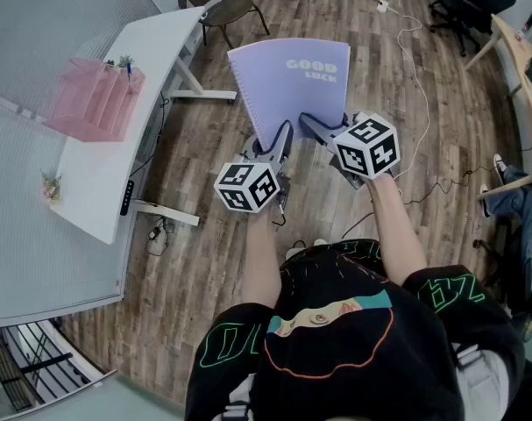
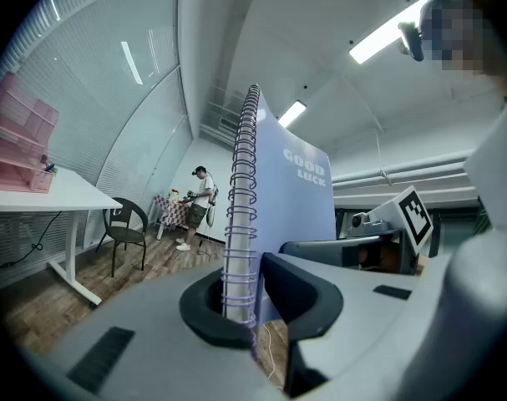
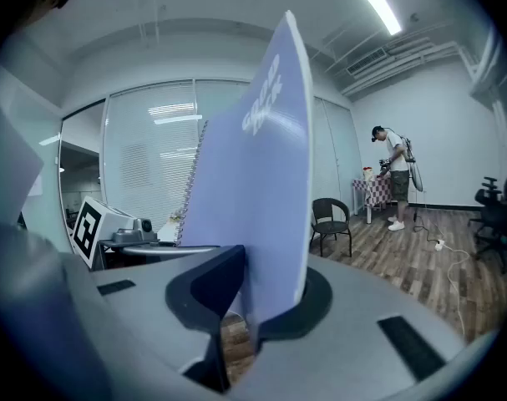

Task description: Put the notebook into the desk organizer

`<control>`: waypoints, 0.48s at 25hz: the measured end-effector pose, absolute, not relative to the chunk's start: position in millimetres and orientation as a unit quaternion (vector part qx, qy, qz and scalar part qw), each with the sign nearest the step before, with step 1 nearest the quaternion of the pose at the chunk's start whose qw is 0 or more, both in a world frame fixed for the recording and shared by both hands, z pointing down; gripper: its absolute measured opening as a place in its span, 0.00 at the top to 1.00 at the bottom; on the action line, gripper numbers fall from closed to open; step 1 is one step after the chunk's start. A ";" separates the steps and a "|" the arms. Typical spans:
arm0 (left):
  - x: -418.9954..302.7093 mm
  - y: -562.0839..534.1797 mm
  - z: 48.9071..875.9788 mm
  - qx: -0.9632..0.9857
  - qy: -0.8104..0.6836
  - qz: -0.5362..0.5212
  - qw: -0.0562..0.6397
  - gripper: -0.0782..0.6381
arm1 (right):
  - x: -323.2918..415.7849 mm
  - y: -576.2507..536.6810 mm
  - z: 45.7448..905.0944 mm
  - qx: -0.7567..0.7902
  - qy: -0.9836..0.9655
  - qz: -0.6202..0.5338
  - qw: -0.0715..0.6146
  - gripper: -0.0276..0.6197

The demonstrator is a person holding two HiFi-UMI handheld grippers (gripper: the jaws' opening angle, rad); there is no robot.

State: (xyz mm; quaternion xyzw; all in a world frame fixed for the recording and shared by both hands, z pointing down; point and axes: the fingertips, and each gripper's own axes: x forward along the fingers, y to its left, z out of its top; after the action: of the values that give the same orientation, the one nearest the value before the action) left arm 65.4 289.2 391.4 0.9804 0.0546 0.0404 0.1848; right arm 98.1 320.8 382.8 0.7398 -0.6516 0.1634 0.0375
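A frosted glass wall closes the far left, and the white table runs along it with its long edge against the glass. The pink desk organizer stands near the table's far end, beside the glass, with its stepped compartments facing up. The table's white leg frame reaches out over the wooden floor, and a dark chair sits just beyond the table's far end.

Right of the table, a strip of open floor separates it from the notebook. The notebook is held in the air well apart from the organizer, with its lilac cover facing the head view. The left gripper is closed on the lower part of the spiral-bound edge, with the coil pinched between its jaws. The right gripper is closed on the cover's bottom edge near the opposite side.

Further right, cables trail across the planks. A black office chair and the edge of a second table bound the room's right side.
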 end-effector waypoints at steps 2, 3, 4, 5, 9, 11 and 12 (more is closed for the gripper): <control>67.1 290.5 391.8 0.980 0.055 0.039 0.189 0.83 | 99.9 322.2 382.8 0.742 -0.650 0.161 0.037 0.86; 68.0 291.3 391.8 0.980 0.054 0.038 0.190 0.83 | 100.9 323.1 382.6 0.743 -0.649 0.161 0.036 0.86; 69.0 292.3 391.4 0.979 0.054 0.037 0.191 0.83 | 101.9 324.2 382.2 0.743 -0.649 0.160 0.034 0.86; 69.8 293.6 390.6 0.979 0.053 0.036 0.191 0.83 | 102.9 325.3 381.5 0.744 -0.649 0.158 0.032 0.86; 72.5 296.5 386.0 0.980 0.051 0.031 0.189 0.83 | 106.1 327.9 377.0 0.742 -0.654 0.147 0.030 0.86; 74.5 294.7 384.4 0.980 0.049 0.029 0.190 0.83 | 108.4 326.1 375.0 0.741 -0.656 0.142 0.030 0.86; 75.4 293.3 383.7 0.980 0.048 0.028 0.192 0.83 | 109.4 324.6 374.1 0.740 -0.657 0.140 0.030 0.86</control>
State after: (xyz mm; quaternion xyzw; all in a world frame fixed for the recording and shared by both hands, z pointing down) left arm 75.4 293.3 383.7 0.9798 0.0478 0.0278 0.1920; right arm 109.4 324.6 374.1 0.7401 -0.6570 0.1405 0.0296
